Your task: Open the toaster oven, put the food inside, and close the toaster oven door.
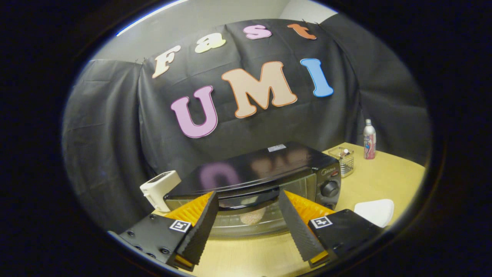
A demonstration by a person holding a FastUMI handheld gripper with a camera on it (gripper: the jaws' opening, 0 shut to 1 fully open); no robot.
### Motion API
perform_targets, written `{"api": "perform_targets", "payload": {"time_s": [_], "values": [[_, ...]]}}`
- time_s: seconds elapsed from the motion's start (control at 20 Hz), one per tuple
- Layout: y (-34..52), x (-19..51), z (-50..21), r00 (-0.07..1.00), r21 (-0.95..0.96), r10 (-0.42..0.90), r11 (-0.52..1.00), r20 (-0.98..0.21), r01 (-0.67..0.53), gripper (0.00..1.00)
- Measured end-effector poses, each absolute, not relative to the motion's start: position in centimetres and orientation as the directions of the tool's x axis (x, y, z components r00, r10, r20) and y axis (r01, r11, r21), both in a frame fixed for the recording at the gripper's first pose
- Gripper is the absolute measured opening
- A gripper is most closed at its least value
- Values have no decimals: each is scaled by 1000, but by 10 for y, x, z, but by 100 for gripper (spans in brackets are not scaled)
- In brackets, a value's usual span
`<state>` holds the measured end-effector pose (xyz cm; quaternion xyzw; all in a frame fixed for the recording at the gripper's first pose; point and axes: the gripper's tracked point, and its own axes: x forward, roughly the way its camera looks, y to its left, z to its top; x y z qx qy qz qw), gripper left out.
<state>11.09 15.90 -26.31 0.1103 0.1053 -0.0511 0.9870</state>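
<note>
A black toaster oven [265,165] stands on the wooden table just ahead of my fingers, its glass door [250,221] upright against the front. The dark door handle [249,200] runs across the top of the door, level with my fingertips and between them. Through the glass a pale round piece of food [251,217] lies inside. My gripper [248,200] is open, one finger on either side of the handle, and nothing is held. The oven's knob [329,188] sits on its right panel.
A white boxy device [159,189] stands left of the oven. To the right of the oven are a clear wire-frame holder [343,161], a slim bottle [369,139] farther back, and a white plate or cloth [374,211] on the table [384,181] near the right finger.
</note>
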Motion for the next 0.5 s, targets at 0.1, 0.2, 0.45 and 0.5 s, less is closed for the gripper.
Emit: {"api": "perform_targets", "payload": {"time_s": [0.1, 0.2, 0.45, 0.5], "values": [[160, 115, -261, 973, 185, -70, 976, -221, 112, 97], [160, 113, -251, 976, 150, -58, 984, -210, 91, 96], [170, 80, -202, 991, 171, 22, 985, -133, 2, 95], [172, 73, -193, 992, 178, 42, 984, -122, -20, 95]]}}
